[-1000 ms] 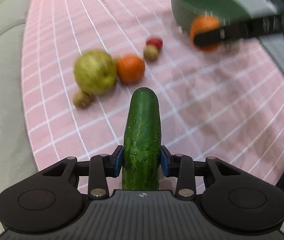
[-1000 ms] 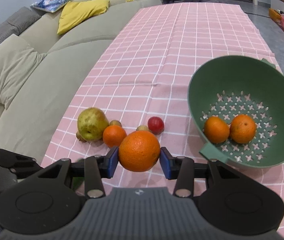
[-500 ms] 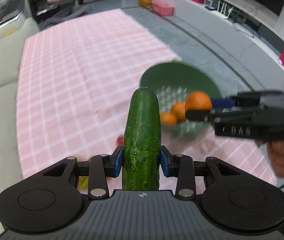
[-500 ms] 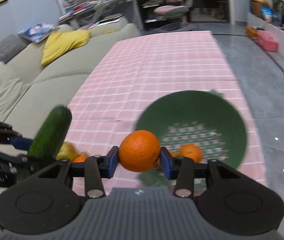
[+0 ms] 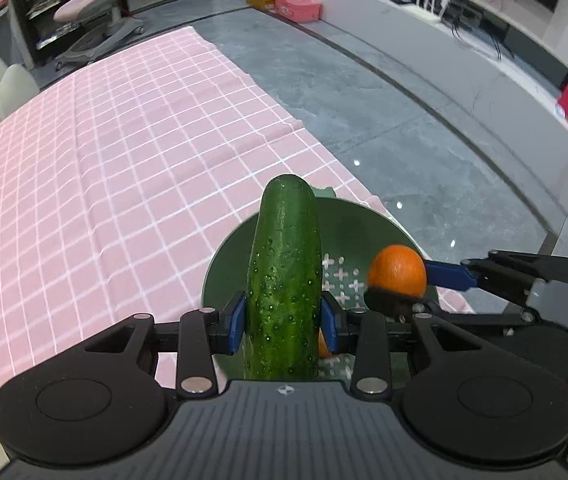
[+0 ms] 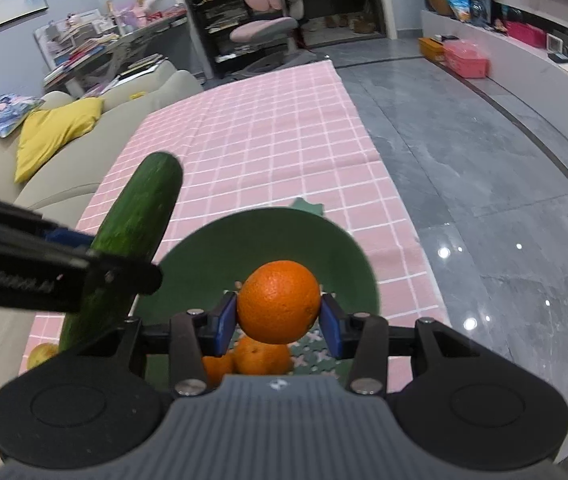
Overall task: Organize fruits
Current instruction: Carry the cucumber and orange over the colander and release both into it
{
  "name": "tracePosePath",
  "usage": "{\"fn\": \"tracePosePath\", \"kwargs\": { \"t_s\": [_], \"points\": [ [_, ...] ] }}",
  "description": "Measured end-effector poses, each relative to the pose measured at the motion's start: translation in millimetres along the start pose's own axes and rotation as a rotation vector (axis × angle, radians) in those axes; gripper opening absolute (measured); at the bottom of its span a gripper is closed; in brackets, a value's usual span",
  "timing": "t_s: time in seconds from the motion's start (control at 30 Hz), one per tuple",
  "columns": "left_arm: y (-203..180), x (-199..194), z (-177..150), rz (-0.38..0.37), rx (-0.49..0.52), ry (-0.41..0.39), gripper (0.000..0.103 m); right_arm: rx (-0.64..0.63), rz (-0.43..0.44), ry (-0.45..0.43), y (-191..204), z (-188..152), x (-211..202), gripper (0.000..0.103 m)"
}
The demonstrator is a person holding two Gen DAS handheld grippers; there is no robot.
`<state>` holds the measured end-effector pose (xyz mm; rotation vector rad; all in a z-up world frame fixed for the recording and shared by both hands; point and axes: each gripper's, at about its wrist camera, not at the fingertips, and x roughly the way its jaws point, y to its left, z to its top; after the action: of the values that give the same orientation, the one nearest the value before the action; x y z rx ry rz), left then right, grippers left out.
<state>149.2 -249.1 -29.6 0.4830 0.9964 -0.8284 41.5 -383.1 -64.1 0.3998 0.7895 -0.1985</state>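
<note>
My left gripper [image 5: 284, 322] is shut on a green cucumber [image 5: 286, 268] that points forward above the green colander bowl [image 5: 225, 256]. My right gripper [image 6: 278, 322] is shut on an orange [image 6: 278, 300] and holds it over the same bowl [image 6: 203, 256]. The orange also shows in the left wrist view [image 5: 396, 270], right of the cucumber. The cucumber shows in the right wrist view [image 6: 139, 208], at the left. Two oranges [image 6: 259, 356] lie in the bowl under the held one. A yellow-green pear [image 6: 41, 354] peeks out at the lower left.
A pink checked cloth [image 5: 103, 168] covers the table; its right edge drops to a grey floor [image 5: 424, 140]. A beige sofa [image 6: 11, 184] with a yellow cushion [image 6: 55, 128] runs along the left. A pink chair [image 6: 267, 28] stands at the far end.
Both grippers have risen and moved over the bowl with their loads. The loose fruits on the cloth have dropped out of the left view. The two grippers have come closer together.
</note>
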Motion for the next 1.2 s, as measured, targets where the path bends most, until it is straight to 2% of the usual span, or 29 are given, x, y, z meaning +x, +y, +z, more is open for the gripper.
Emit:
{"fn": "tracePosePath", "kwargs": {
  "t_s": [0.13, 0.3, 0.43, 0.57, 0.7, 0.73, 0.8, 0.83, 0.97, 1.2],
  "points": [
    [-11, 27, 14, 0.013, 0.084, 0.053, 0.042, 0.017, -0.006, 0.021, -7, 1, 10, 0.041],
    [-19, 62, 17, 0.051, 0.163, 0.164, 0.042, 0.003, -0.010, 0.078, -10, -4, 27, 0.041],
    [-23, 74, 15, 0.059, 0.189, 0.193, 0.043, -0.010, -0.005, 0.107, -8, -6, 36, 0.042],
    [-26, 80, 14, 0.090, 0.191, 0.200, 0.043, -0.069, -0.037, 0.109, 0, -7, 40, 0.043],
    [-23, 72, 14, 0.094, 0.168, 0.174, 0.044, -0.054, -0.035, 0.106, -2, -6, 39, 0.046],
    [-22, 68, 15, 0.094, 0.162, 0.152, 0.045, -0.045, -0.031, 0.101, -3, -5, 38, 0.050],
    [-18, 57, 19, 0.067, 0.128, 0.117, 0.065, -0.040, -0.026, 0.081, -3, -3, 33, 0.059],
    [-16, 50, 21, 0.049, 0.109, 0.095, 0.066, -0.038, -0.027, 0.070, -2, -2, 30, 0.068],
    [-12, 22, 19, 0.040, 0.073, 0.031, 0.066, -0.024, -0.014, 0.056, -1, -2, 23, 0.068],
    [10, -19, -14, 0.044, -0.059, -0.032, 0.067, -0.034, 0.018, 0.032, 10, -2, 3, 0.067]
  ]
}}
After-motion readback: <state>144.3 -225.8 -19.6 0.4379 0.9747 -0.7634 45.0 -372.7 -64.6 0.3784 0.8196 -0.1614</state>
